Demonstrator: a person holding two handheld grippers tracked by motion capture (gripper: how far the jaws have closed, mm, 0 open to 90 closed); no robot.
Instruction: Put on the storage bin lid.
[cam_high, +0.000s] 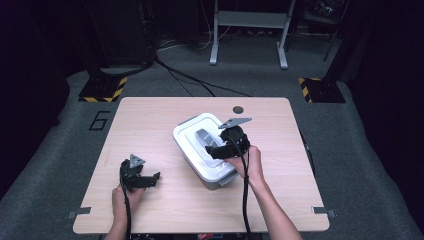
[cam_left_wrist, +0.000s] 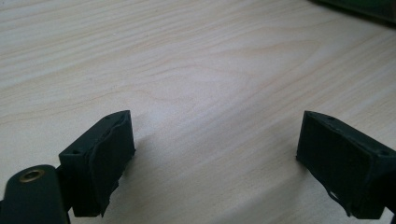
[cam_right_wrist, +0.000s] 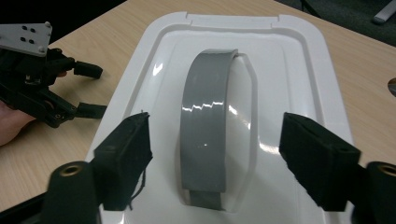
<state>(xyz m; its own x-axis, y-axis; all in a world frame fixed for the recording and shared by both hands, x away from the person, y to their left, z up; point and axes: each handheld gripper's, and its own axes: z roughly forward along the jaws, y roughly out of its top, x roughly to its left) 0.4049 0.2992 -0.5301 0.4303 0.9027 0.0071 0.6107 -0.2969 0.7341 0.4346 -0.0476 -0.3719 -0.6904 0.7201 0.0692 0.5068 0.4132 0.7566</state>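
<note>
The white container (cam_high: 205, 150) sat a little right of the desk's (cam_high: 150, 120) middle, set askew to the desk's edges, one short end toward the far edge and the other toward the near right corner. Its white lid (cam_right_wrist: 299, 60) was on, and a grey handle (cam_right_wrist: 208, 126) arched along the middle of the lid from end to end.

The right tool (cam_right_wrist: 215, 158) hung over the near end of that lid with its two black pads spread, one on either side of the grey handle. Both pads stood clear of the handle, with white lid showing in each gap, so nothing was pinched. In the high view the right tool (cam_high: 227, 145) lay above the container's right side, its grey plate uppermost, and the right hand (cam_high: 248, 162) gripped it from behind, the forearm running in from the desk's near edge.

The left tool (cam_left_wrist: 215, 158) was well apart from the container, close to the near left corner of the desk. Its pads stood wide, and bare wood showed between them; it held nothing. In the high view the left tool (cam_high: 137, 176) sat low over the desk, pointed toward the container, with the left hand (cam_high: 125, 197) behind it
</note>
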